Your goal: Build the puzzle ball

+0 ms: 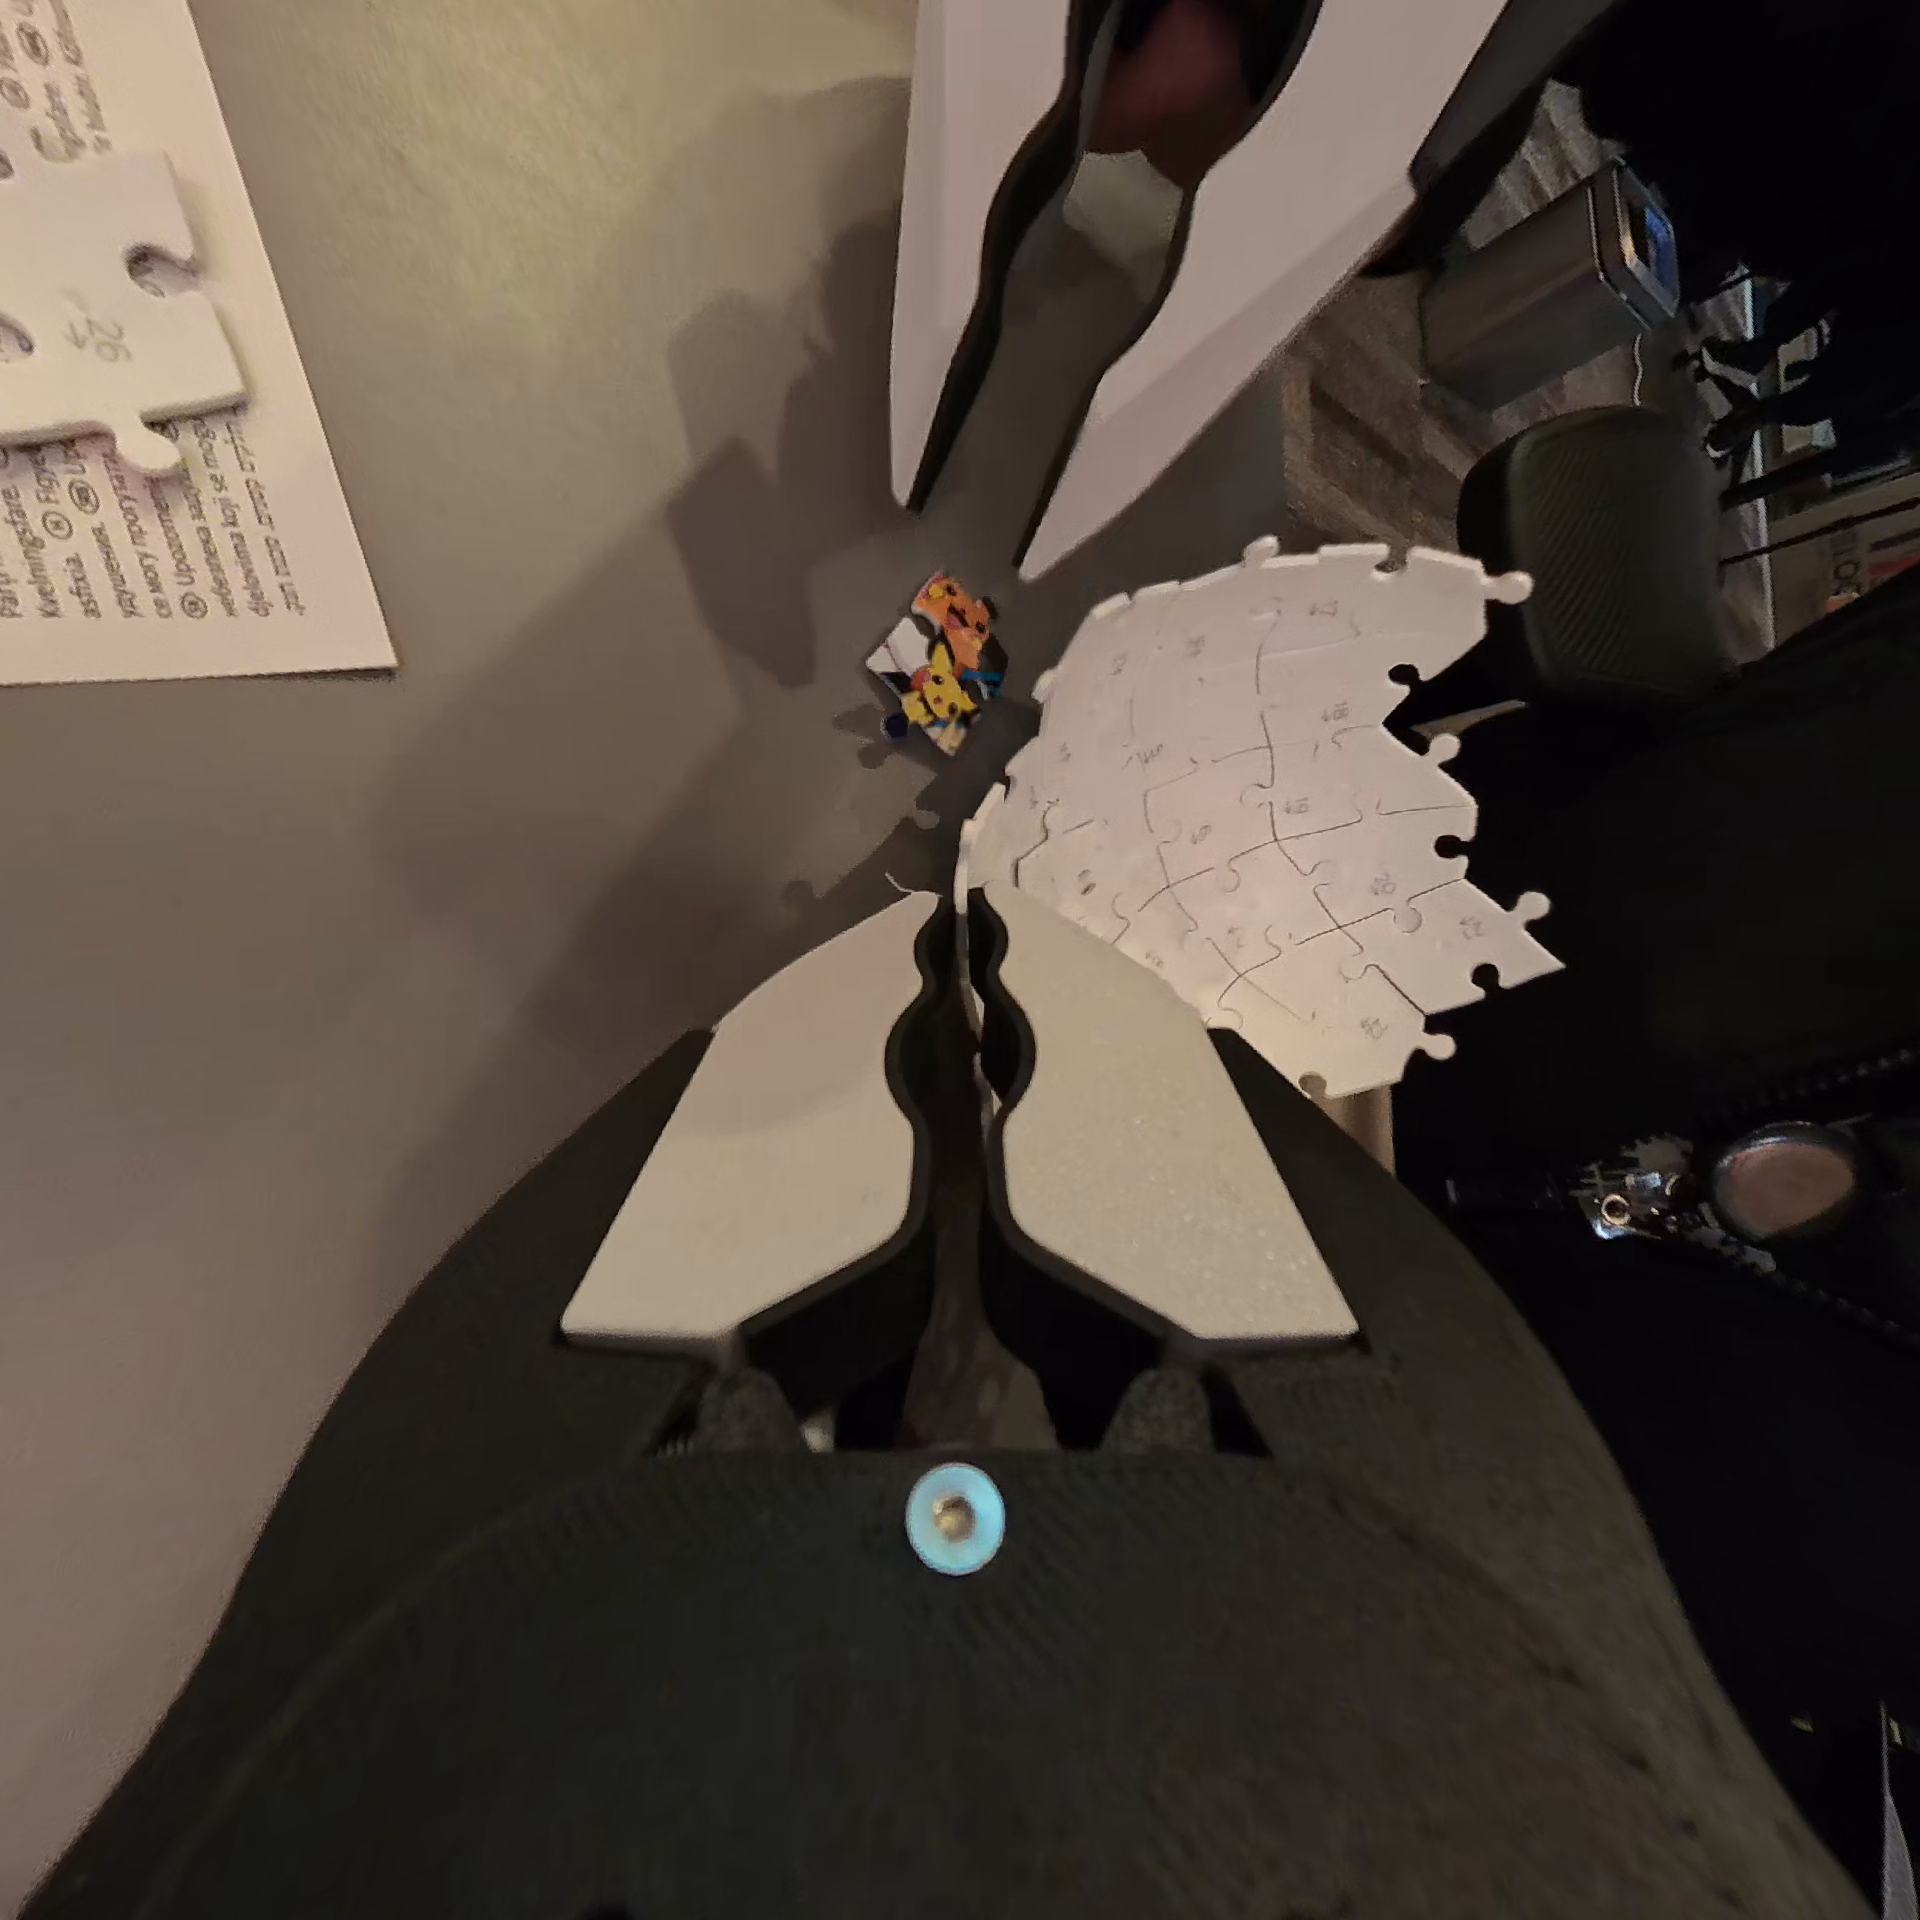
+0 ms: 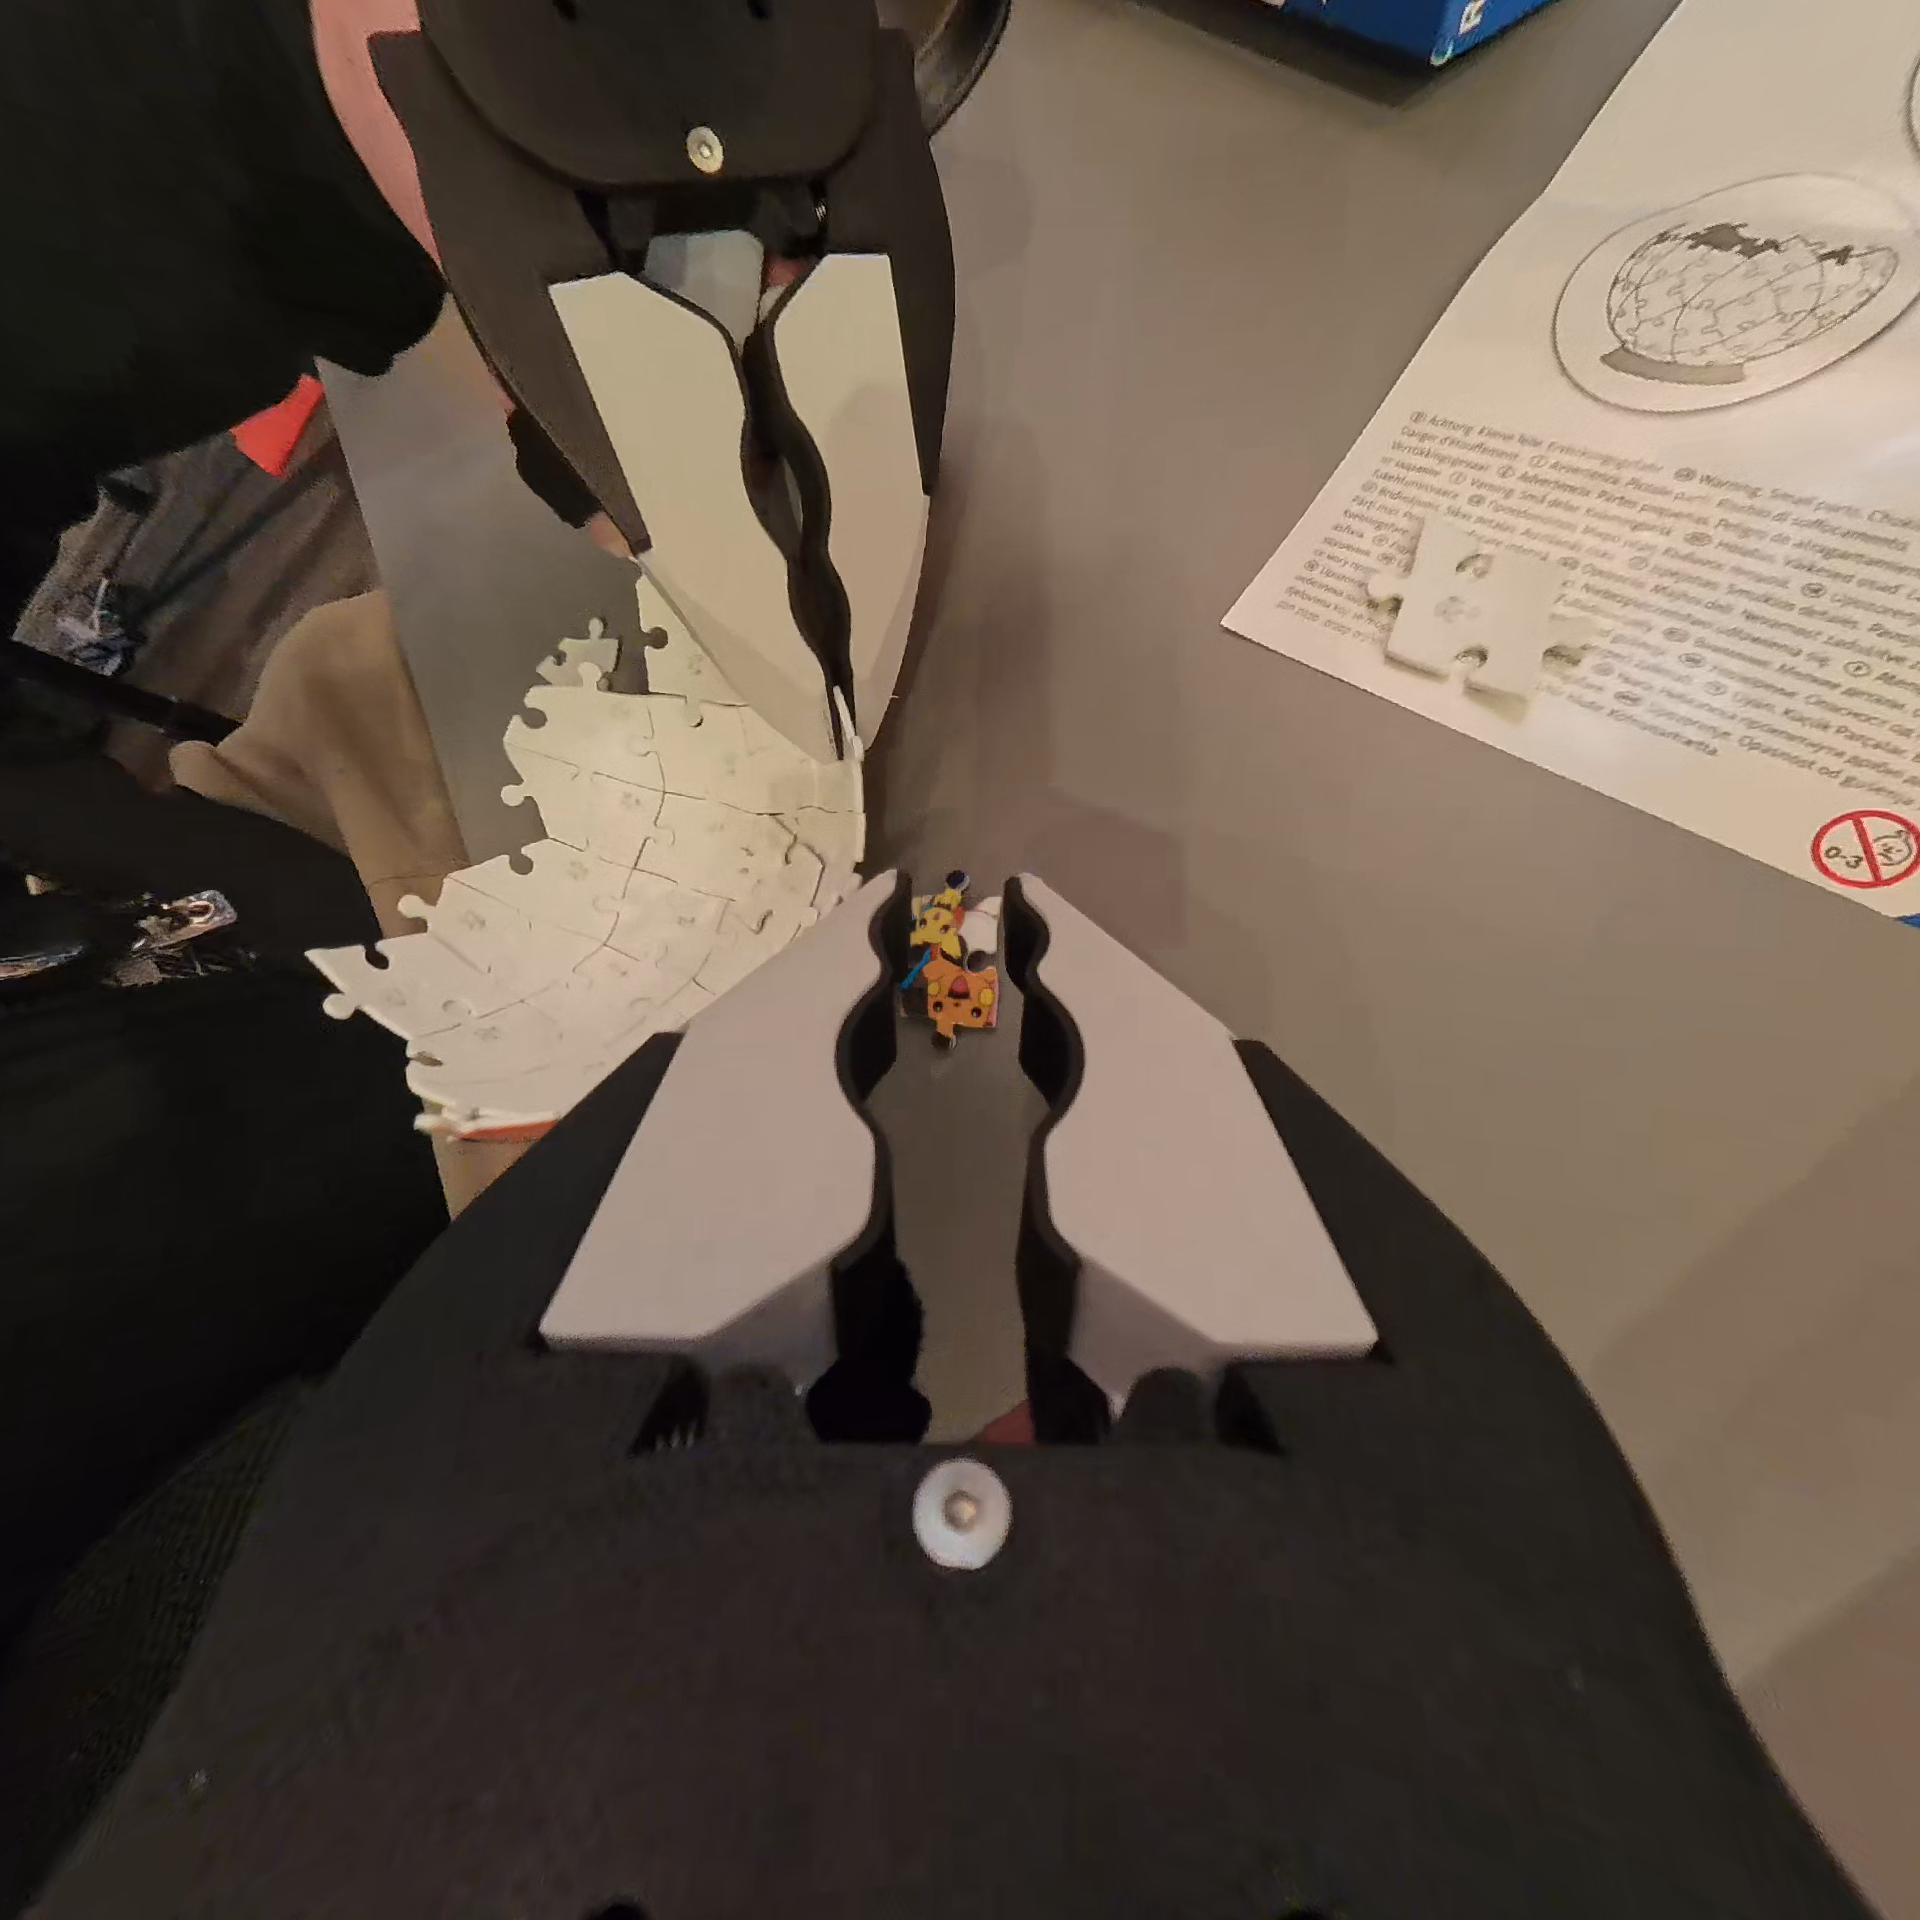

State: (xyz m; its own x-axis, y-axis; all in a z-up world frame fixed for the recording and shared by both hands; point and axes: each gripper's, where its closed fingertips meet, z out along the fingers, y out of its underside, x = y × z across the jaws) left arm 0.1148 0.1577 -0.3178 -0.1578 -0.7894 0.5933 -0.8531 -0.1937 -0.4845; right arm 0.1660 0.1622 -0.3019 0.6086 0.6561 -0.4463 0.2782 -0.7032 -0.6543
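On a grey table (image 2: 1195, 520), the left gripper (image 1: 954, 902) is pinching the edge of a curved, part-built puzzle ball shell (image 1: 1268, 821), white inner side showing. Just beside it, the right gripper (image 2: 951, 888) is hovering with jaws narrowly parted around a colourful loose piece (image 2: 951, 971) lying flat. Far right, a white piece (image 2: 1470, 623) is resting on an instruction sheet (image 2: 1621, 436).

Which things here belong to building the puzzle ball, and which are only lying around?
For the job:
- curved puzzle shell, pinched by the left hand-held gripper
- colourful piece, between the open right hand-held gripper fingers
- white piece
- instruction sheet

Lying about:
- blue box
- chair
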